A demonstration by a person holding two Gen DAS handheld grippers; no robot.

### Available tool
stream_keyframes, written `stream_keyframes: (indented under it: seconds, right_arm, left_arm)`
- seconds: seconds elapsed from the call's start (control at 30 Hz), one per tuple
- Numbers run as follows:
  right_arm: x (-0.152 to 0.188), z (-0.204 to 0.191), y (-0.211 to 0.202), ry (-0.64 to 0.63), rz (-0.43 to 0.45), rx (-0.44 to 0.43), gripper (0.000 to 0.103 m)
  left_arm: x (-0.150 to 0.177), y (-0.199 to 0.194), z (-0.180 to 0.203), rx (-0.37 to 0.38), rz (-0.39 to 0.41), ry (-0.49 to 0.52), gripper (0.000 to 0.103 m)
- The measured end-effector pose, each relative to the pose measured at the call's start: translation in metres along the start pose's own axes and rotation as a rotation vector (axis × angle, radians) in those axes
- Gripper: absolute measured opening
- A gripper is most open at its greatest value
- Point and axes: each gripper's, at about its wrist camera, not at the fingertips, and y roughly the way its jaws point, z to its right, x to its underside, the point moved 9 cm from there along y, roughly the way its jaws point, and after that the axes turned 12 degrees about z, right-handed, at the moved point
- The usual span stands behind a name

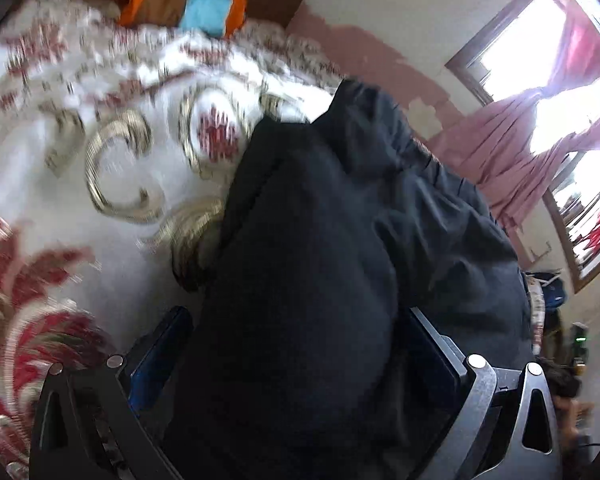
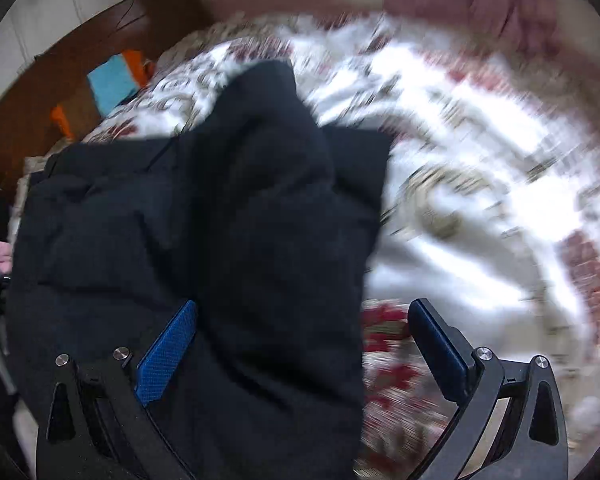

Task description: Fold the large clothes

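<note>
Black padded fabric of the large dark jacket fills the gap between the left gripper jaws, which stand wide; whether they pinch it cannot be told. The right gripper jaws are released, the jacket draped over the left blue pad only. Its long axis runs away from both grippers across the floral bedspread. Both views are blurred.

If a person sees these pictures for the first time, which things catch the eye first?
First the big dark garment, bunched up on the bed and filling the space between the fingers of both the left gripper and the right gripper. Next the white bedspread with red flowers under it, then the bright window with pink curtains.
</note>
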Motion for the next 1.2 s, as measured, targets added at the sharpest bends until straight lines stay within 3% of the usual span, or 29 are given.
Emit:
stream_keyframes:
  seconds: [0.1,0.17,0.33,0.63,1.0,1.17,1.2]
  right_arm:
    - [-0.001,0.01,0.006,0.107,0.035,-0.052,0.102]
    - [0.001,0.011,0.006,0.103,0.083,-0.069,0.102]
    - [0.008,0.013,0.001,0.108,0.187,-0.1,0.102]
    - [0.016,0.021,-0.003,0.122,0.239,-0.126,0.102]
    - [0.011,0.017,-0.005,0.131,0.216,-0.141,0.102]
    - [0.006,0.001,-0.002,0.21,0.055,-0.282,0.102]
    - [0.007,-0.008,0.0,0.237,0.016,-0.344,0.102]
  left_arm:
    - [0.005,0.007,-0.007,0.059,-0.06,-0.089,0.103]
    - [0.006,0.008,-0.009,0.083,-0.077,-0.124,0.103]
    - [0.012,0.009,-0.006,0.084,-0.087,-0.105,0.103]
    - [0.016,0.016,-0.003,0.106,-0.114,-0.116,0.103]
    - [0.019,0.025,-0.009,0.132,-0.131,-0.142,0.103]
    - [0.016,0.017,-0.024,0.161,-0.136,-0.183,0.103]
    - [0.015,0.017,-0.026,0.169,-0.138,-0.195,0.103]
